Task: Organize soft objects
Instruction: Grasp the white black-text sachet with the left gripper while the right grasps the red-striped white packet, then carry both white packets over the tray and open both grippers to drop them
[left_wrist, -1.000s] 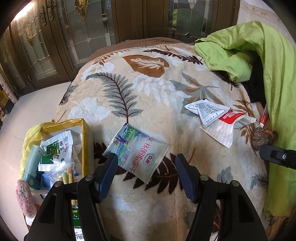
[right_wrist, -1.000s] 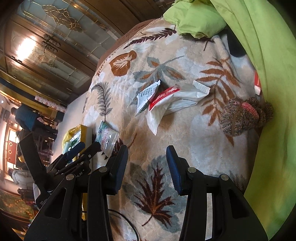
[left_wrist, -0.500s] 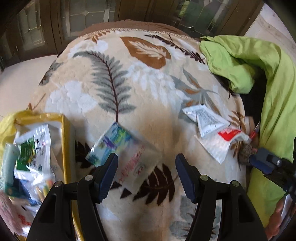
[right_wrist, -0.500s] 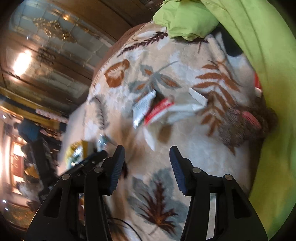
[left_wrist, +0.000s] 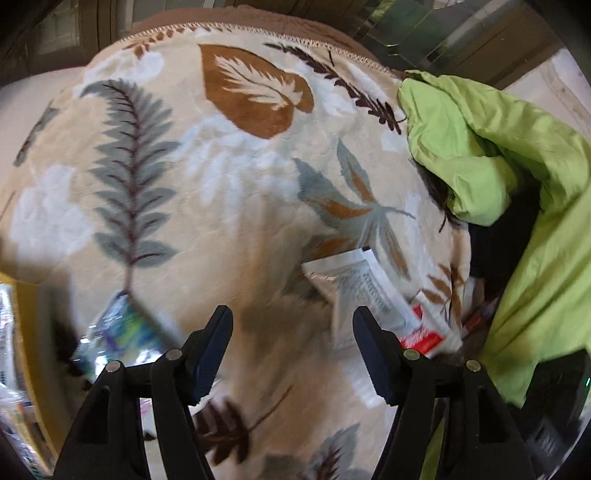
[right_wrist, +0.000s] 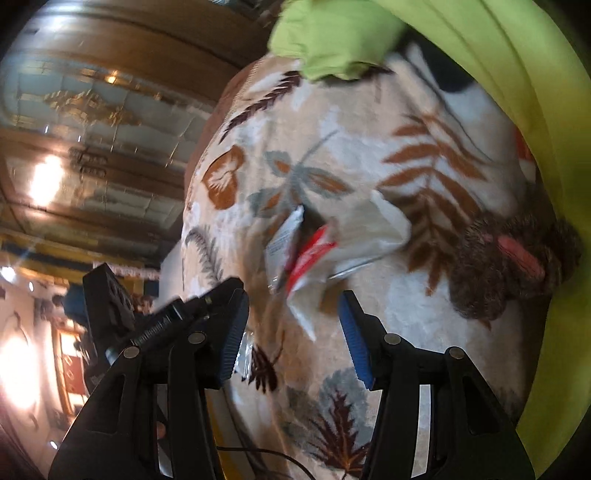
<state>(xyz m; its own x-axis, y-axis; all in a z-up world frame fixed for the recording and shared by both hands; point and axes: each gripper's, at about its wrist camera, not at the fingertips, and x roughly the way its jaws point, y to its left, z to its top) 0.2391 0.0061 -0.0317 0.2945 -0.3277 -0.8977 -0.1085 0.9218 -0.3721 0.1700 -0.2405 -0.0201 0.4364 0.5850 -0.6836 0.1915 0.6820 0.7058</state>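
Note:
A pile of soft white packets, one with a red label (left_wrist: 384, 306), lies on the leaf-print blanket (left_wrist: 221, 184); the pile also shows in the right wrist view (right_wrist: 332, 251). A colourful foil packet (left_wrist: 122, 332) lies by my left finger. A brown knitted bundle (right_wrist: 509, 266) sits by the green cloth. My left gripper (left_wrist: 291, 339) is open and empty, over the blanket between the foil packet and the pile. My right gripper (right_wrist: 291, 325) is open and empty, just short of the pile. The left gripper's body appears at the left of the right wrist view.
A yellow box (left_wrist: 22, 332) holding several packets stands at the blanket's left edge. A green quilt (left_wrist: 517, 184) is heaped along the right side. Wooden cabinets with glass doors (right_wrist: 92, 110) stand behind.
Both grippers have moved forward and toward the white packet pile. The foil packet has slid to the left of the left wrist view, and the yellow box is now mostly out of frame.

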